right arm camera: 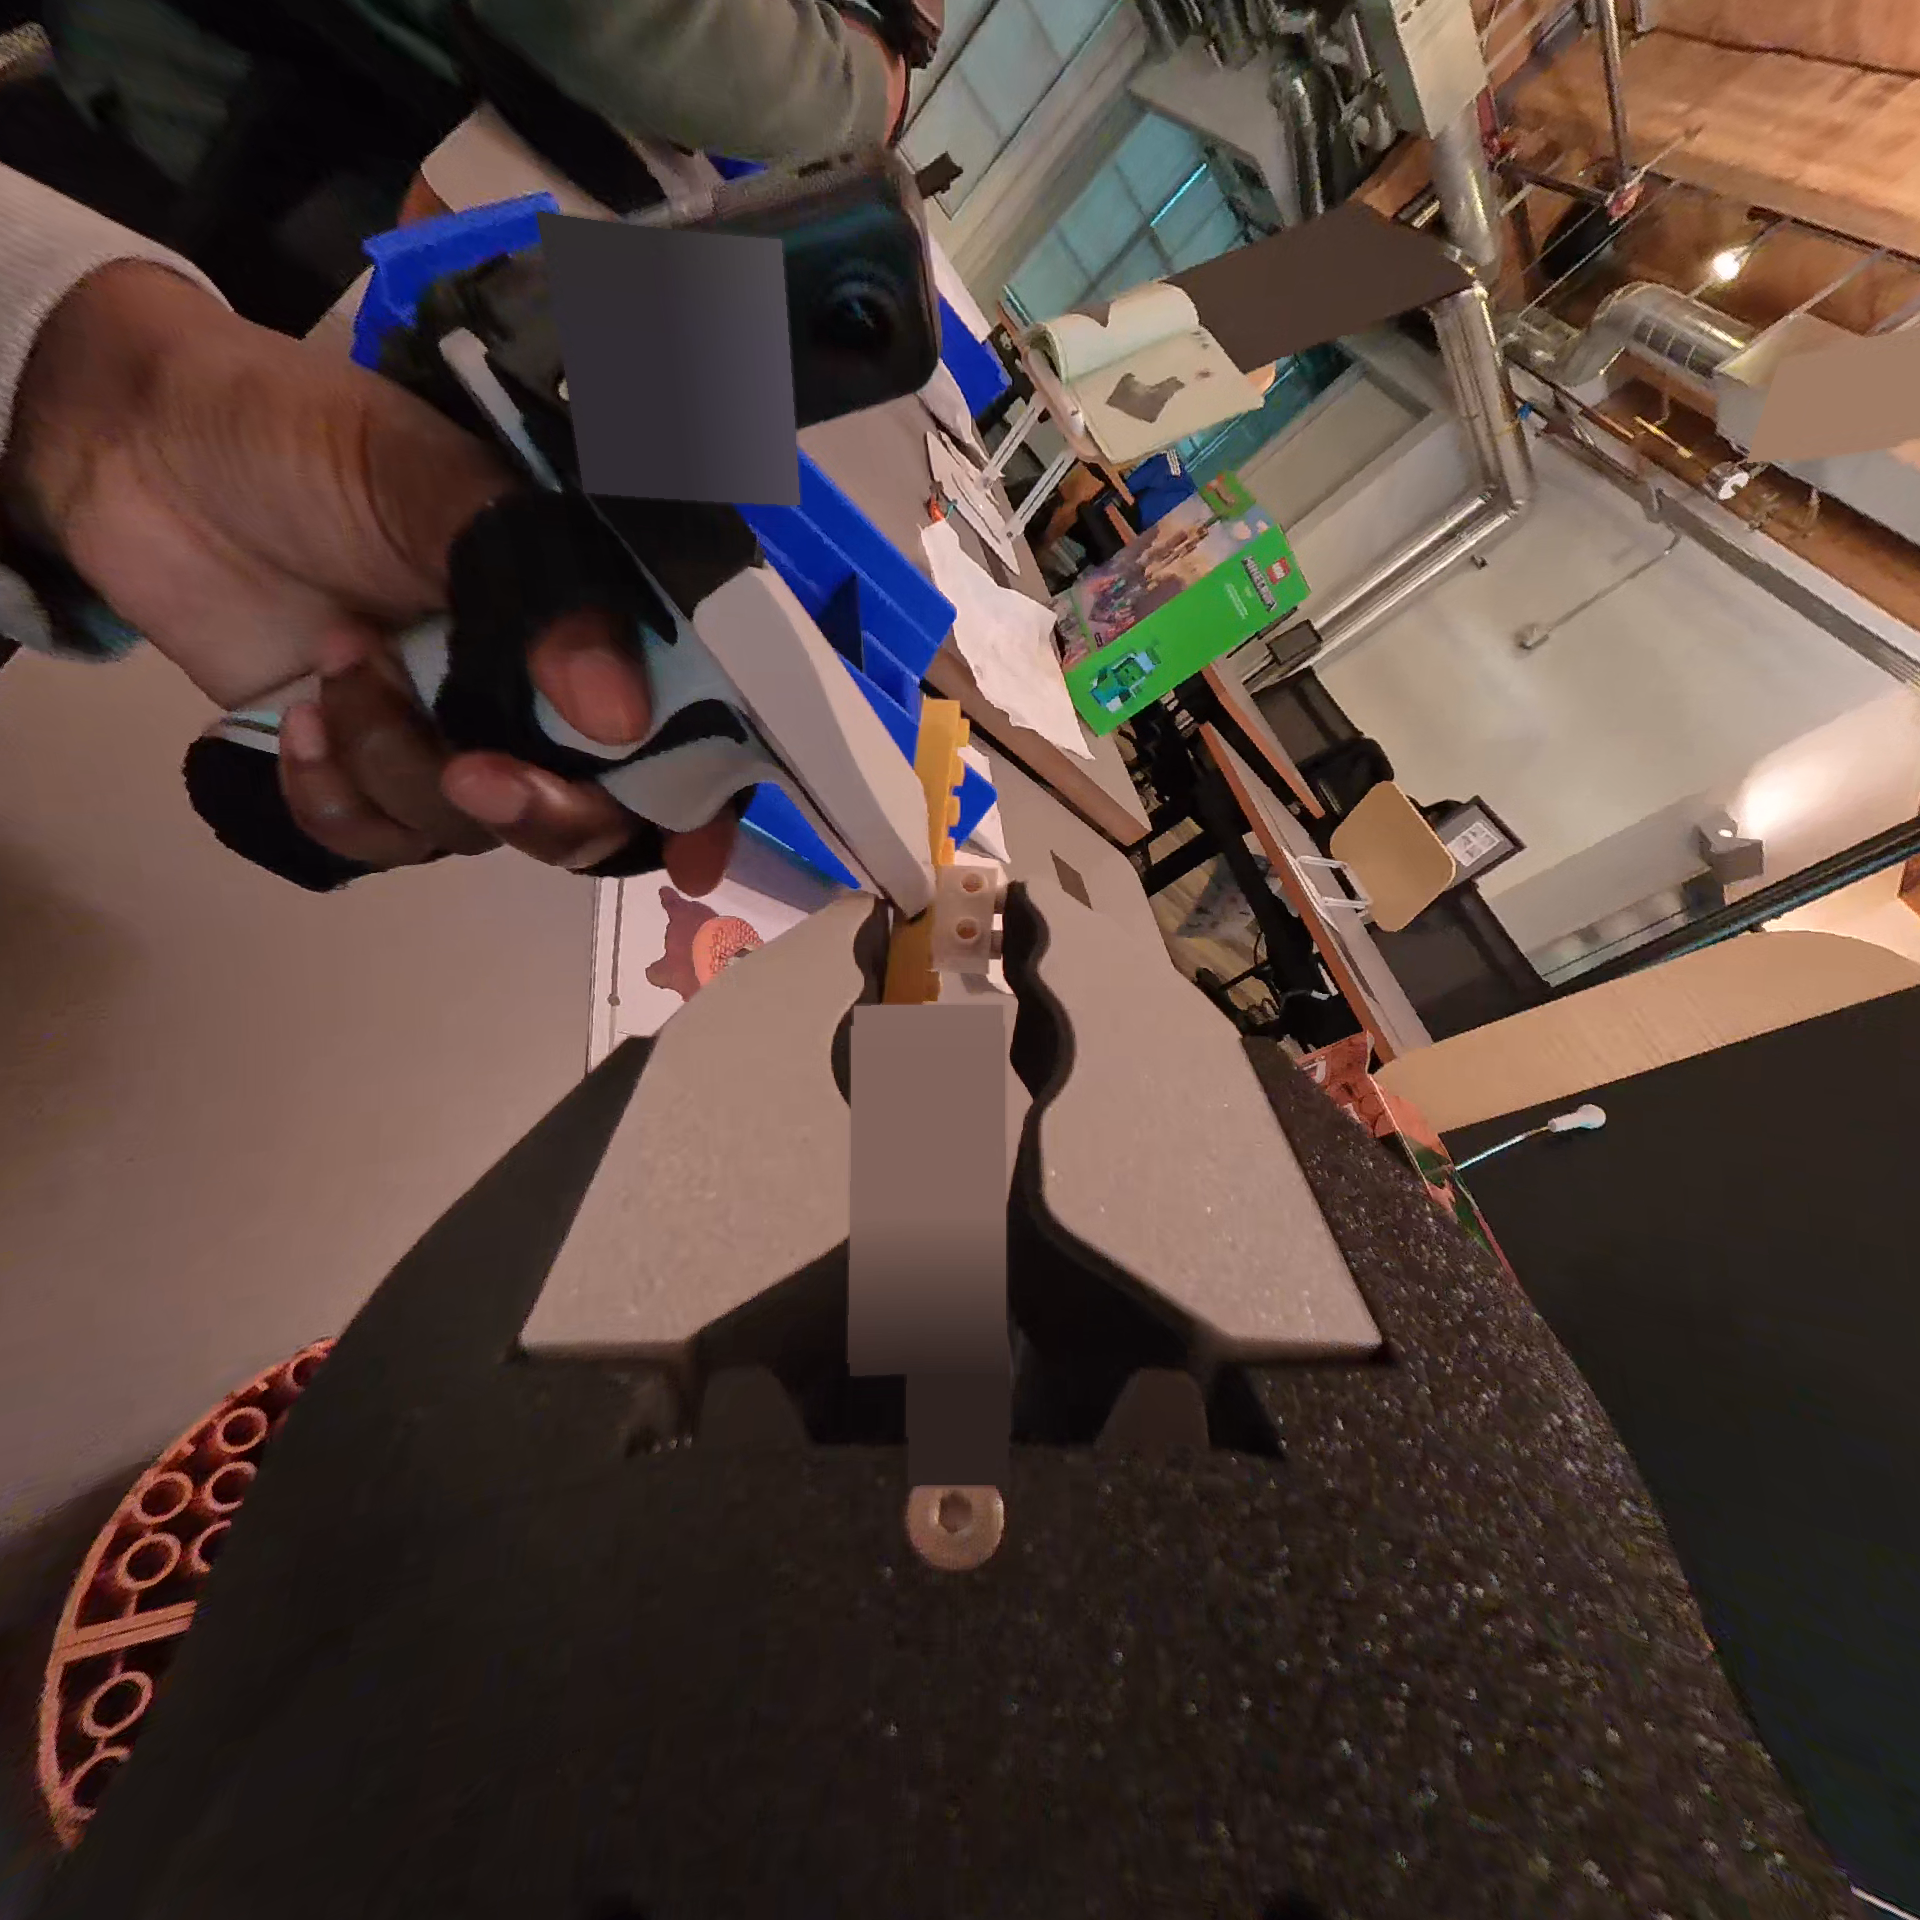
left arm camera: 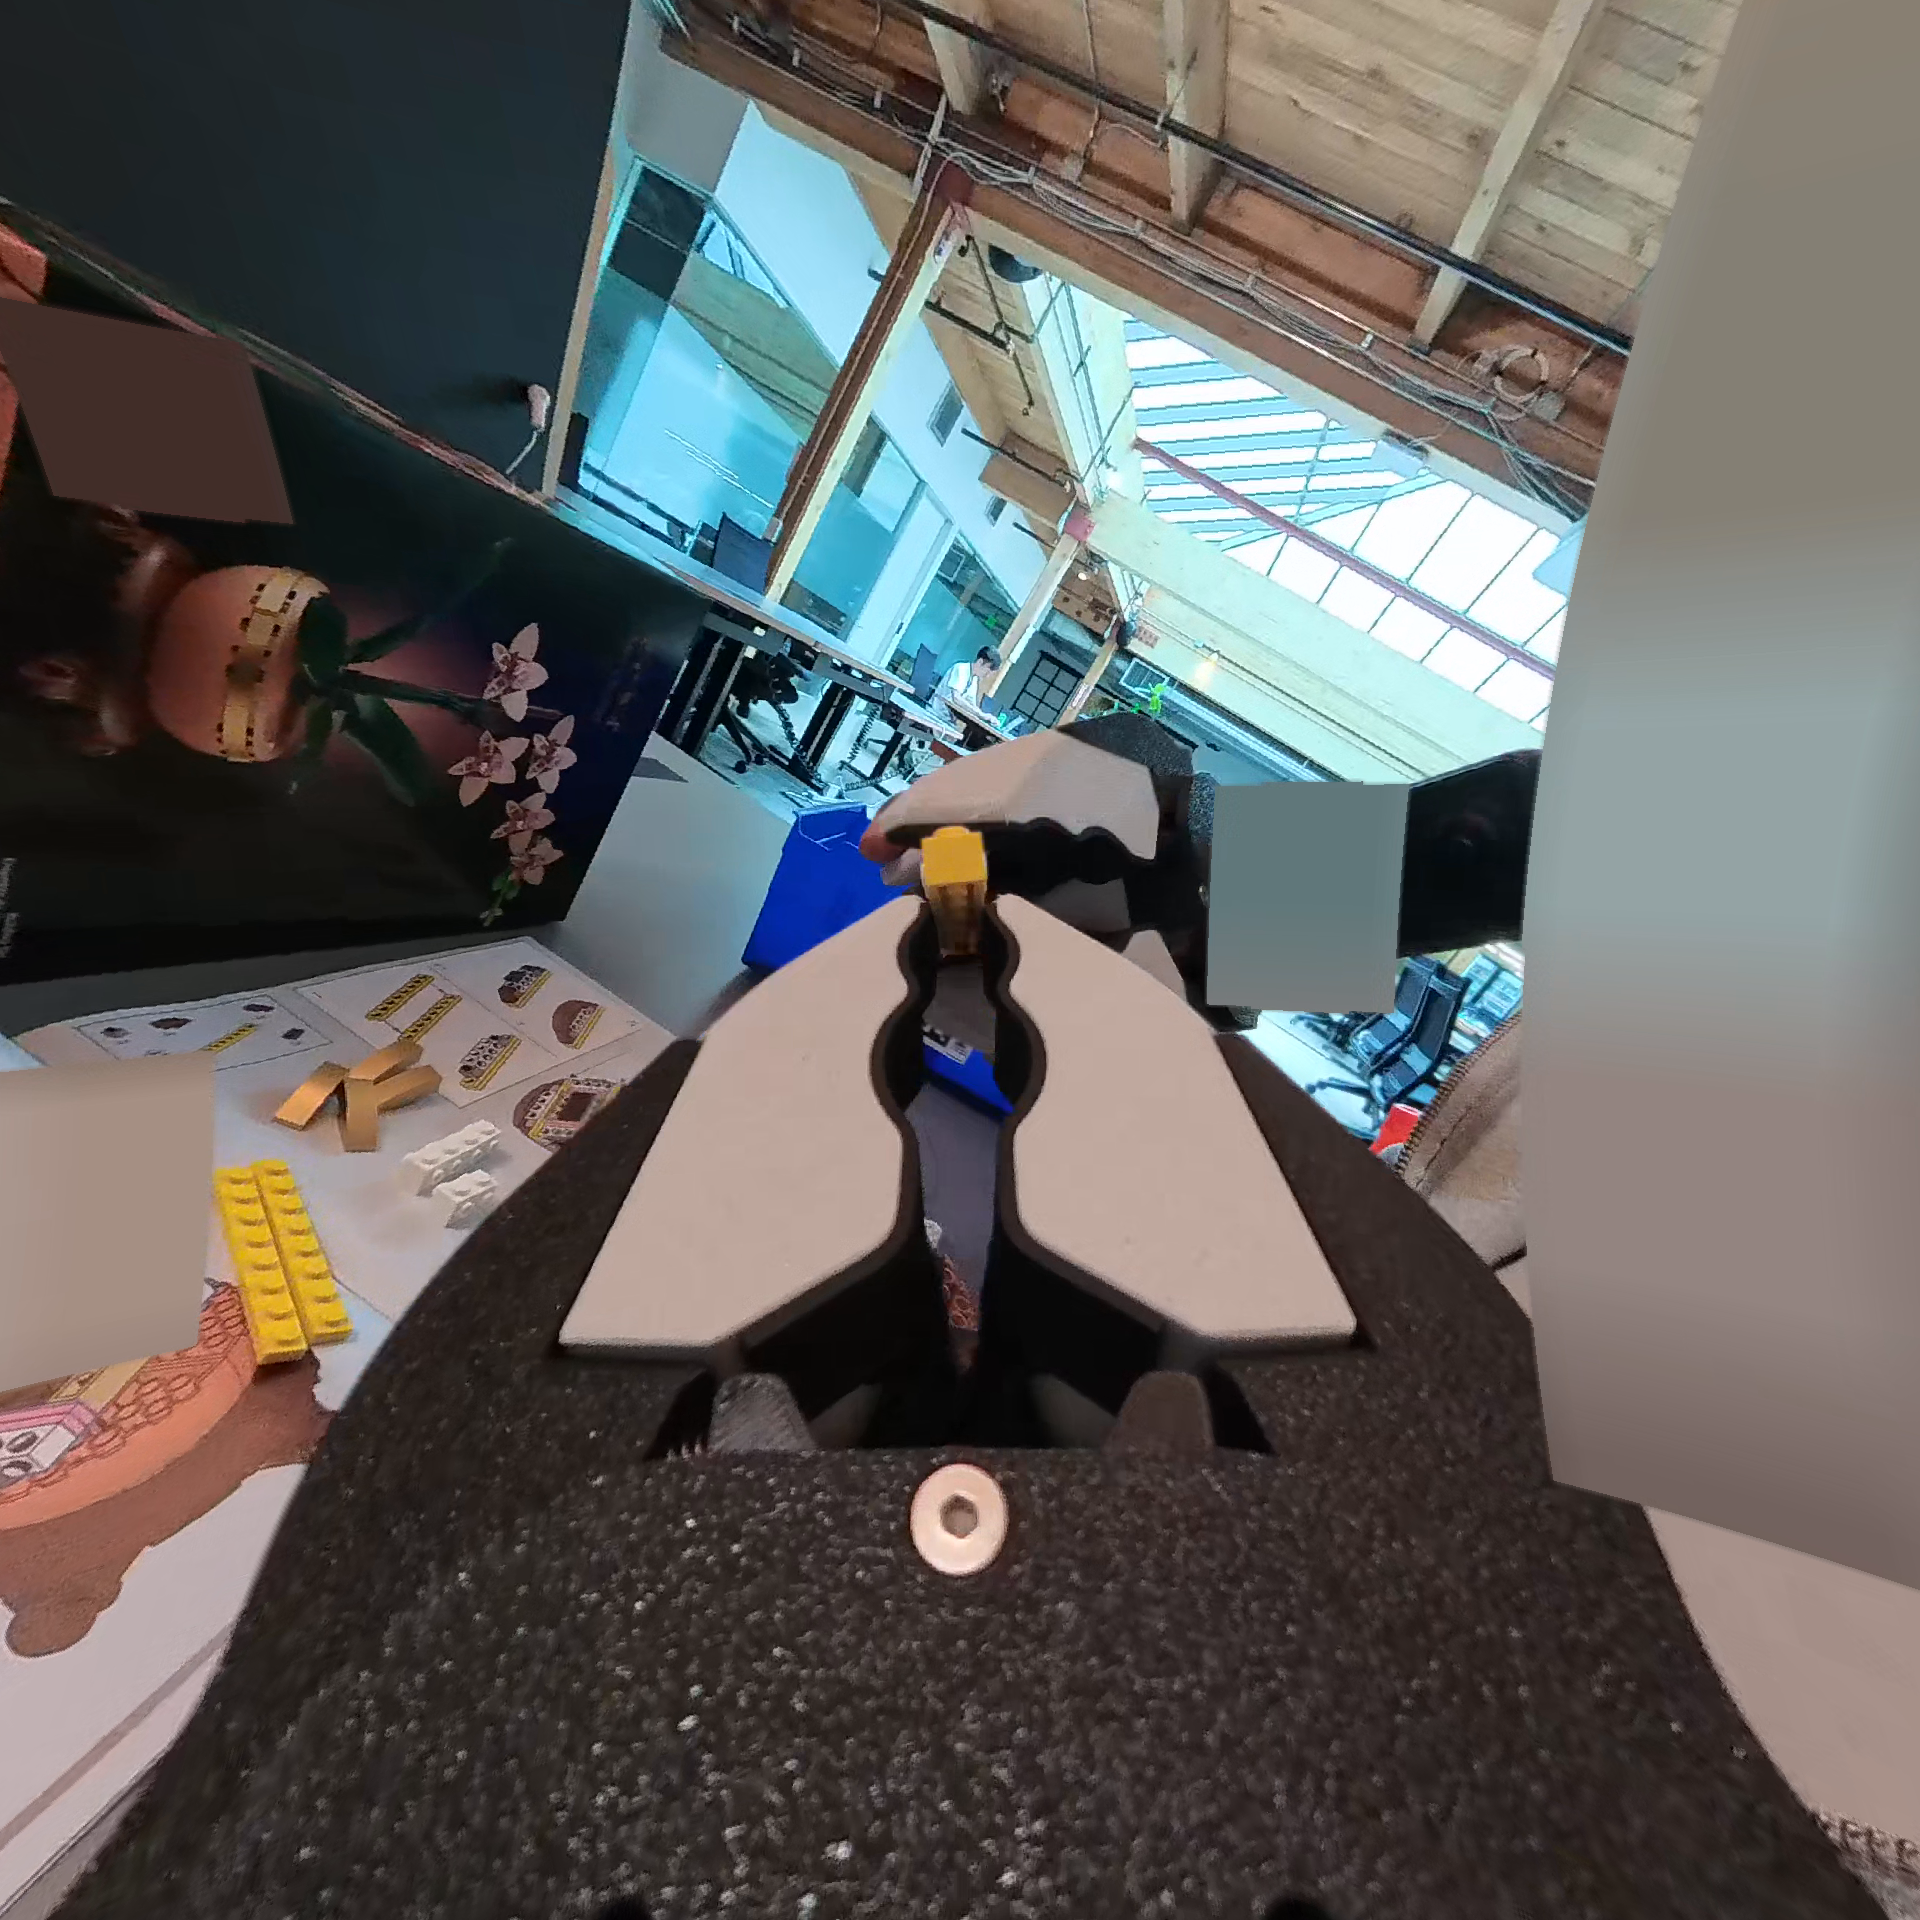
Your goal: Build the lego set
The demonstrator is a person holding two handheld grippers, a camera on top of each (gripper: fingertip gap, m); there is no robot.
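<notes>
While the left wrist view looks up toward the timber ceiling, the left gripper point(left arm camera: 951, 920) has its jaws pinched together on a yellow plate point(left arm camera: 953, 883), held edge-on at the very tips. Just past it, the right gripper point(left arm camera: 1023, 821) comes in from the far side, touching the plate's upper end. Down on the table to the left lie the instruction booklet point(left arm camera: 343, 1013), loose gold tiles point(left arm camera: 358, 1091), two white bricks point(left arm camera: 457, 1164) and a pair of long yellow plates point(left arm camera: 278, 1257), with the set's dark box point(left arm camera: 312, 665) standing behind.

From the right wrist view, the right gripper point(right arm camera: 951, 925) is clamped on a small white brick point(right arm camera: 968, 914) with side studs, pressed against the yellow plate point(right arm camera: 935, 790). A hand point(right arm camera: 312, 582) squeezes the left gripper point(right arm camera: 914, 894), whose tip meets the plate right beside the brick. A blue bin point(right arm camera: 852, 582) sits behind.

My guess is the brick is being seated on the plate. To do it well, keep the plate rigid, line the studs up square, and push straight along the stud axis rather than rocking, or the thin plate may twist out of the pinch
</notes>
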